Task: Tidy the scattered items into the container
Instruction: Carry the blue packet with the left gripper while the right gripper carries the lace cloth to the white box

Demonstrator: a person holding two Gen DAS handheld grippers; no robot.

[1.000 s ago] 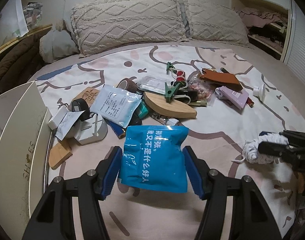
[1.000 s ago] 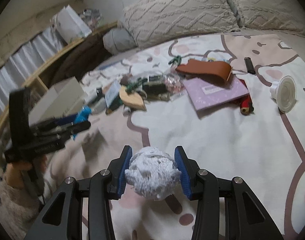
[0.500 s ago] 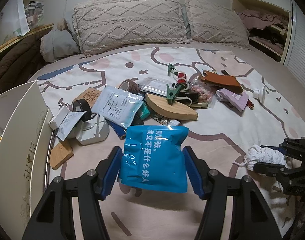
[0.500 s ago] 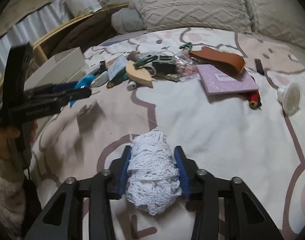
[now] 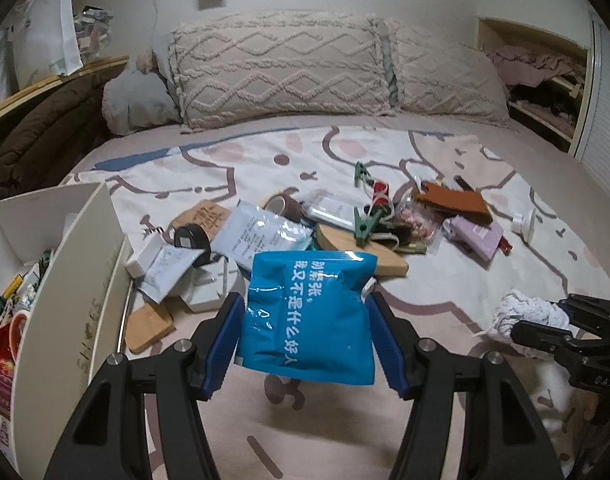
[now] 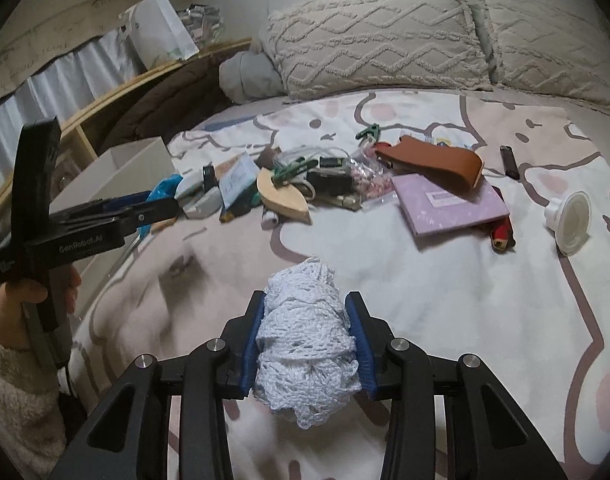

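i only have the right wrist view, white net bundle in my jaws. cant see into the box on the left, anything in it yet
Observer: Yes. In the left wrist view the white box already holds colourful packets at its near end.
Operator: what is the left gripper carrying
Observer: The left gripper is shut on a blue pouch with white Chinese text, held above the bedsheet.
Operator: anything hidden beside the box
Observer: A small wooden board lies flat by the box wall, under a white plug adapter.
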